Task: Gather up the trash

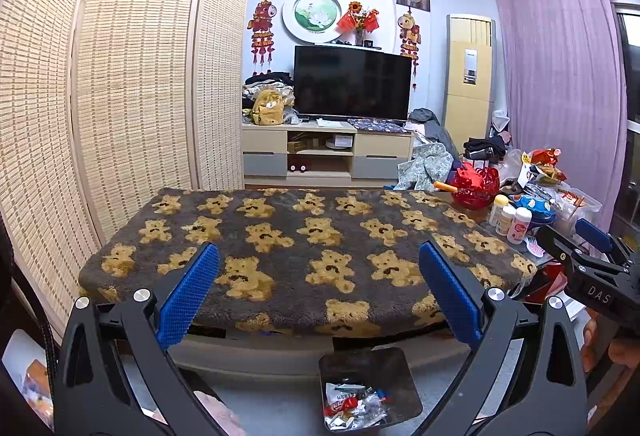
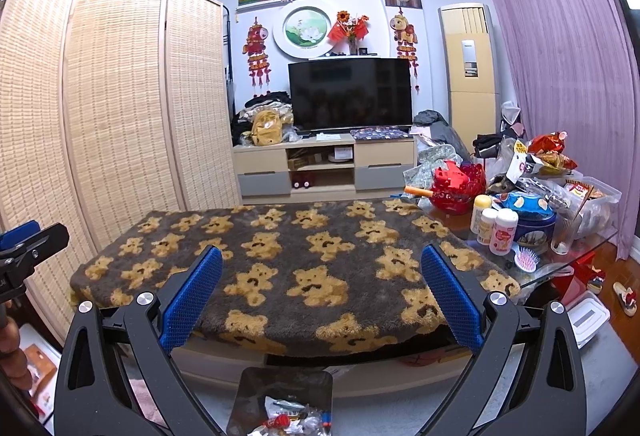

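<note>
from the left wrist view, the left gripper (image 1: 319,268) hangs released, its blue pads (image 1: 191,294) spread wide with nothing between them, above the near edge of the bear-print blanket (image 1: 296,236) that covers the table. below that near edge, on the floor, stands a dark square bin (image 1: 370,372) with crumpled wrappers (image 1: 354,406) lying in its bottom. at the far right edge of the table sits a clutter of a red basket (image 1: 476,186), small white bottles (image 1: 510,218) and snack bags. the right gripper (image 1: 592,256) shows at the right border of this view; i cannot tell its spread from here.

from the right wrist view, the right gripper (image 2: 322,270) is likewise released, pads apart and bare, over the blanket's (image 2: 304,236) near edge. the bin (image 2: 284,392) stands on the floor just below, wrappers (image 2: 294,418) inside. the bottles (image 2: 494,222), a blue tin (image 2: 534,226) and a pink hairbrush (image 2: 526,260) crowd the table's right edge. part of the left gripper (image 2: 28,248) pokes in at the left border.
</note>
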